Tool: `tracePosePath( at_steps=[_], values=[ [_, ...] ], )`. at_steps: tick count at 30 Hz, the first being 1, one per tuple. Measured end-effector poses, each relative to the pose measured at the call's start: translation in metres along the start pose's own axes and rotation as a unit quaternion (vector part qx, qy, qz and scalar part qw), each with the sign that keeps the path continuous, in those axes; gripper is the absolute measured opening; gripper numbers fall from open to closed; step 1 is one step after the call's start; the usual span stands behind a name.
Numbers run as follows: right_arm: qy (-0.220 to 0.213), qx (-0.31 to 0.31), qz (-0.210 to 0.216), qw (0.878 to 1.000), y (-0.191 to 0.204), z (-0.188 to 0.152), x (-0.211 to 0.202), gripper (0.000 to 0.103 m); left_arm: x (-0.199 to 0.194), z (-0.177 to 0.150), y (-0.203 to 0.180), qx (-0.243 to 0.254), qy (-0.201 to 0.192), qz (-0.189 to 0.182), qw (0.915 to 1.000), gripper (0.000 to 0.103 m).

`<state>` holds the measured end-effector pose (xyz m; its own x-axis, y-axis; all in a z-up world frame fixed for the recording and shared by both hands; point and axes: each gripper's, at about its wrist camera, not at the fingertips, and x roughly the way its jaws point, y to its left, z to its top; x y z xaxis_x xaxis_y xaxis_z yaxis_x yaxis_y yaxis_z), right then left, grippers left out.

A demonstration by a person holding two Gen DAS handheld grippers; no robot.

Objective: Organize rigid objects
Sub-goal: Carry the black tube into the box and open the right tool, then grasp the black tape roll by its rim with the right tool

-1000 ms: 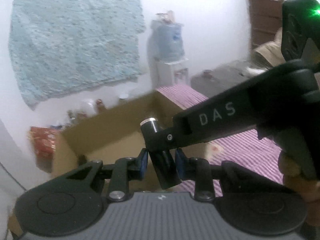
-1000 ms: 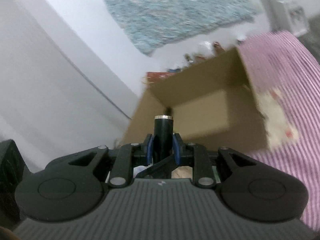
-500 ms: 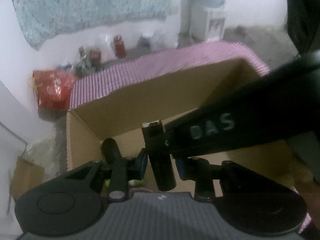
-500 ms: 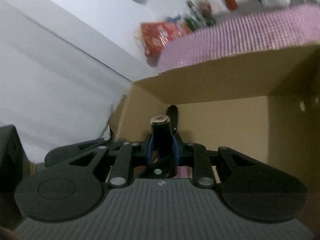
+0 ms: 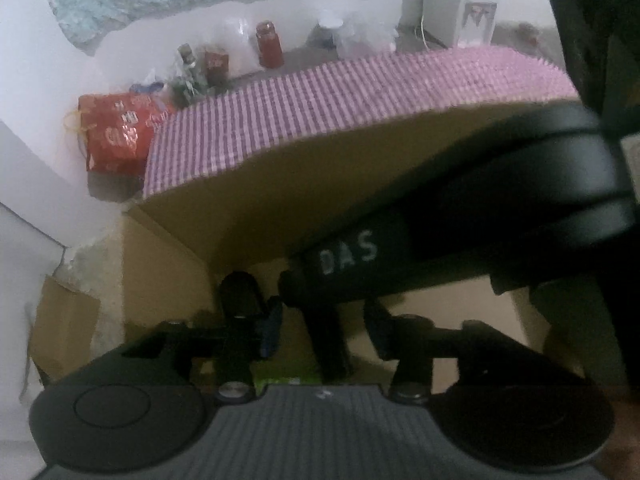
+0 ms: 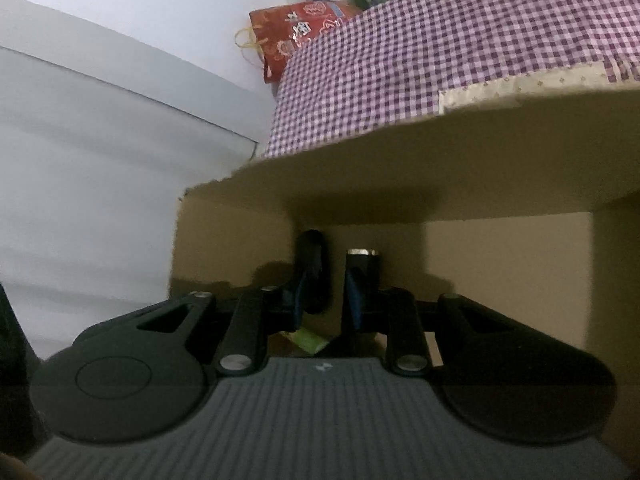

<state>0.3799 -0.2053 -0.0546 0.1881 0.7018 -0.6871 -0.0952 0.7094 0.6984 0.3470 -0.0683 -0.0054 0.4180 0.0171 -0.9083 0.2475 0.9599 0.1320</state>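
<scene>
Far left: left gripper [image 5: 322, 328] down inside the cardboard box [image 5: 280, 184], jaws opening, pads clear of the black DAS-lettered tool [image 5: 348, 252] whose stem stands between them. Just beside it, a black cylinder [image 5: 240, 292] upright in the box. Further right: right gripper [image 6: 325, 304] opening too, only narrowly parted; the tool's silver-capped post [image 6: 362, 264] against the right-hand pad, seemingly no longer pinched, though too dim to be sure. Risk from uneven release: tool pivoting on the tighter side, dropping askew, knocking that cylinder over.

Brown cardboard box [image 6: 500, 184], purple-white checked cloth [image 6: 460, 48], red gift bag [image 5: 116, 136]
</scene>
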Motion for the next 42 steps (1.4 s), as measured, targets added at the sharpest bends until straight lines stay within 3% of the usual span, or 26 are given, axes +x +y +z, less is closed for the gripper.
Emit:
tracePosePath(
  at_steps=[5,12,17,22,26,32,37,42],
  values=[
    [-0.036,-0.014,0.013,0.999,0.004,-0.008,-0.04,0.026,-0.04,-0.006,0.0,-0.002,-0.046,-0.001,0.9989,0.056],
    [-0.109,-0.033,0.055,0.992,0.009,-0.048,-0.13,0.029,-0.121,-0.031,0.01,0.005,-0.134,-0.013,0.9908,0.069],
    [-0.167,-0.048,0.107,0.979,0.014,-0.109,-0.21,0.032,-0.184,-0.075,0.015,0.015,-0.206,-0.029,0.9779,0.083],
    [-0.222,-0.061,0.147,0.962,0.002,-0.188,-0.268,0.041,-0.217,-0.133,0.013,0.017,-0.24,-0.051,0.9693,0.093],
    [-0.242,-0.07,0.124,0.96,-0.021,-0.253,-0.276,0.043,-0.209,-0.183,-0.001,0.025,-0.235,-0.062,0.9698,0.096],
    [-0.217,-0.027,0.053,0.974,-0.07,-0.313,-0.224,0.044,-0.151,-0.228,-0.034,0.03,-0.175,-0.082,0.9807,0.096],
    [-0.191,-0.029,-0.016,0.981,-0.08,-0.328,-0.178,0.044,-0.098,-0.243,-0.062,0.041,-0.124,-0.097,0.9866,0.096],
    [-0.179,-0.065,-0.074,0.979,-0.074,-0.331,-0.148,0.044,-0.066,-0.245,-0.079,0.058,-0.09,-0.108,0.9884,0.091]
  ],
)
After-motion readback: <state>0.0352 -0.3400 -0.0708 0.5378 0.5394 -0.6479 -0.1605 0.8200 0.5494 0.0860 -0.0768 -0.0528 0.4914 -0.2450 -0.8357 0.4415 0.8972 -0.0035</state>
